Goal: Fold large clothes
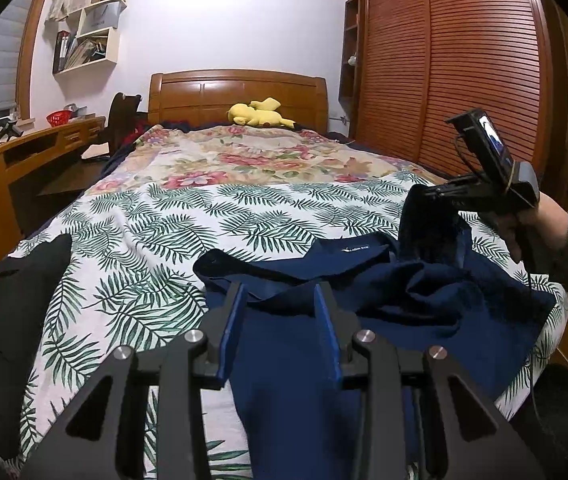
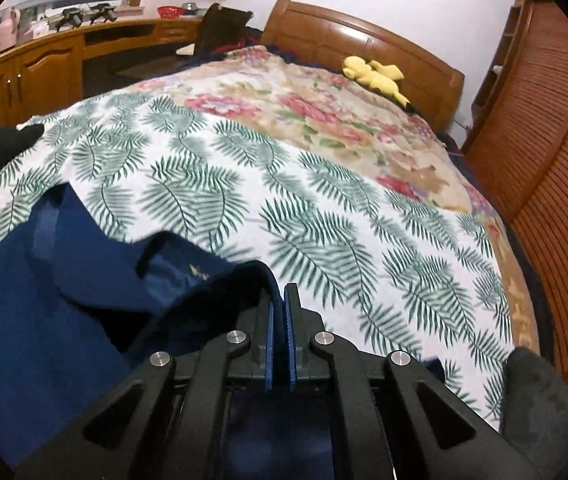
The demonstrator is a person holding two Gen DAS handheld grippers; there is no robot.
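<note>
Here, a navy garment lies rumpled on the bed, under both grippers. The left gripper hovers above it, fingers apart; the right gripper is clamped on a raised edge. It looks soft and floppy, best pinched at hems or corners.

A soft, matt knit cloth is being shown by the navy garment, with a smoother ribbon-like tape along its neck seam. Matt black plastic is being seen on the left gripper and the right gripper — brushed metal pins are catching the light on both, and their pads are being faced in blue, rubbery-looking material. Thin printed cotton-like cloth is being presented by the leaf-patterned sheet. Glossy varnished wood is being shown by the headboard — the slatted wardrobe doors are looking duller. Fuzzy plush is being shown by the yellow toy.
</note>
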